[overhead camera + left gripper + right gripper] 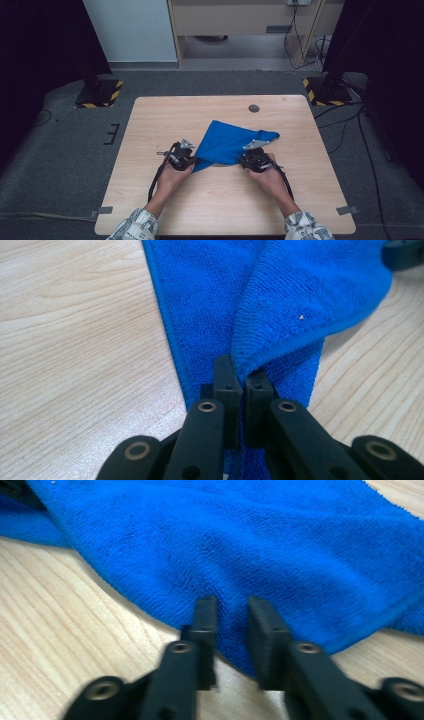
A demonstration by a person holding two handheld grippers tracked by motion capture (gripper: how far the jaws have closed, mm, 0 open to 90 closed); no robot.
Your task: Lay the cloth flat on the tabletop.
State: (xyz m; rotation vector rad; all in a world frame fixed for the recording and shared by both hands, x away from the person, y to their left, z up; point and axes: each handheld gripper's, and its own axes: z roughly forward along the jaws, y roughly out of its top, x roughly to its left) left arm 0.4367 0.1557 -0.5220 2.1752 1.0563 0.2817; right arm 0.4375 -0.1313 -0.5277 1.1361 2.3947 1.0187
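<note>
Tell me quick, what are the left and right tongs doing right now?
Left tongs: shut on the blue cloth's edge.
Right tongs: open, a small gap between the jaws, cloth edge between them, not yet pinched.

The cloth is bright blue all over, with a fine looped weave and a slightly darker stitched hem. It lies on a table of pale wood with light brown grain lines. The left gripper and right gripper have matte black fingers with brass-coloured rivets. Near the table's front edge, the sleeves are white with a dark print. Beyond the table, the floor is dark grey carpet, with yellow-and-black striped plates on it.
</note>
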